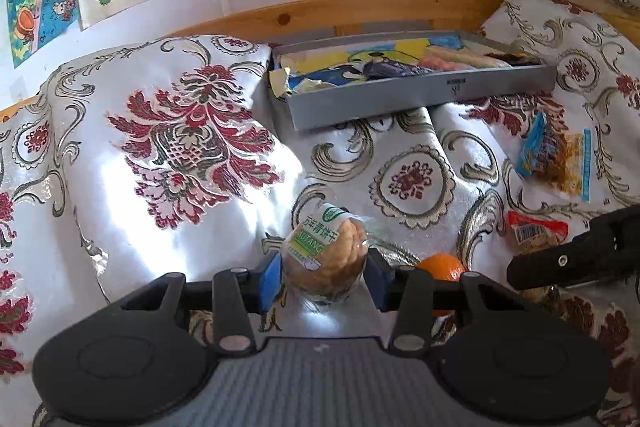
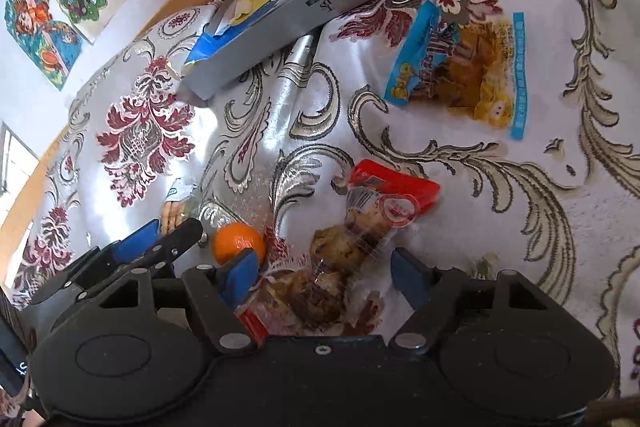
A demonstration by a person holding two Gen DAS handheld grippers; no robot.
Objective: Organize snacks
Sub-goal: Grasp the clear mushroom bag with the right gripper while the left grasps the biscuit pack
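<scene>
In the left wrist view, the left gripper (image 1: 324, 281) sits at lower centre with its blue pads closed against both sides of a green-labelled biscuit packet (image 1: 326, 255), which rests on the patterned bedspread (image 1: 408, 183). Just right of it an orange (image 1: 442, 265) peeks out behind the finger linkage. A red-topped snack packet (image 1: 536, 231) lies at the right, with the black tip of the right gripper (image 1: 568, 259) just below it, and a blue snack bag (image 1: 554, 157) lies farther up the right side. The grey box (image 1: 420, 95), upper centre, already holds several colourful packets.

In the right wrist view, the right gripper (image 2: 324, 277) is spread wide at lower centre, its blue pads either side of the red-topped snack packet (image 2: 352, 247) but not pressing it; it holds nothing. The orange (image 2: 238, 243) is just left of the left-hand pad, and the left gripper (image 2: 160, 247) shows at lower left. The blue snack bag (image 2: 460, 67) lies upper right, near the grey box (image 2: 320, 15) at the top.

Judging by this, the task is partly done: some snacks are boxed, while the biscuits, the red packet, the blue bag and perhaps the orange remain outside.
</scene>
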